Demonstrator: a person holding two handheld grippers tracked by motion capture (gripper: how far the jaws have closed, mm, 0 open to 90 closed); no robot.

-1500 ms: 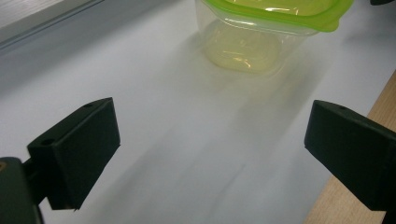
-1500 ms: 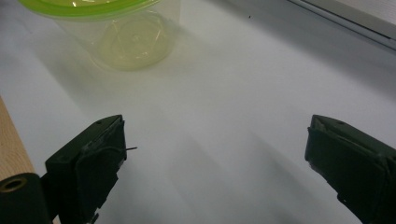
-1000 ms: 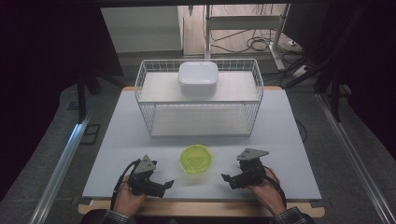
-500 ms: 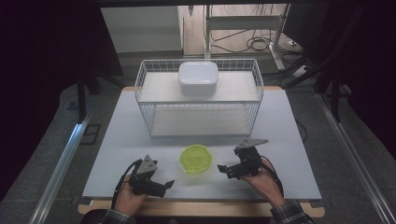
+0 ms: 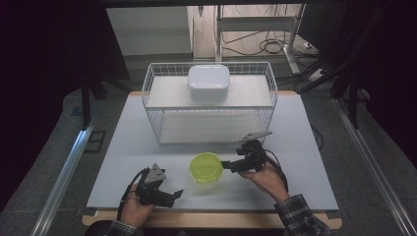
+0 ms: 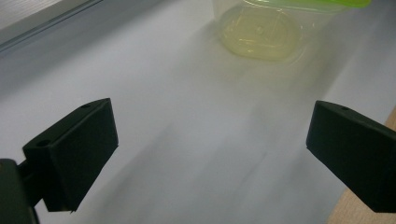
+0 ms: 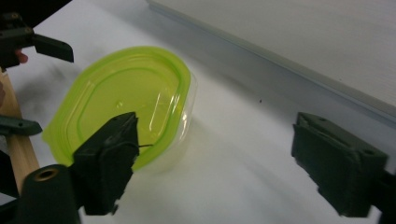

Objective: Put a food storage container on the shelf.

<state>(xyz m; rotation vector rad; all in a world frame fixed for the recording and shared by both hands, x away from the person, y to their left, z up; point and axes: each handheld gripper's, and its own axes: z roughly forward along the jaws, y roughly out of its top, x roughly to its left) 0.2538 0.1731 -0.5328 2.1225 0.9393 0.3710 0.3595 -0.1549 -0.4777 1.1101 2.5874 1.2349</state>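
Near the tabletop's (image 5: 123,147) front edge, at mid-width, stands the green-lidded clear container (image 5: 206,167). The right gripper (image 5: 227,166), nearer, reaches its right rim; its jaws, just narrowing, remain spread, one above the lid. The left gripper (image 5: 177,195) rests apart, jaws spread wide.

Container (image 7: 187,116): clear glossy plastic; lid (image 5: 206,166) translucent lime plastic, smooth, glossy. Counter (image 5: 305,147): matt pale laminate, wood-look front edge. Basket (image 5: 152,110): white coated wire. Box (image 5: 208,81): smooth white plastic. Right tongs (image 7: 224,154): matt black plastic pads.
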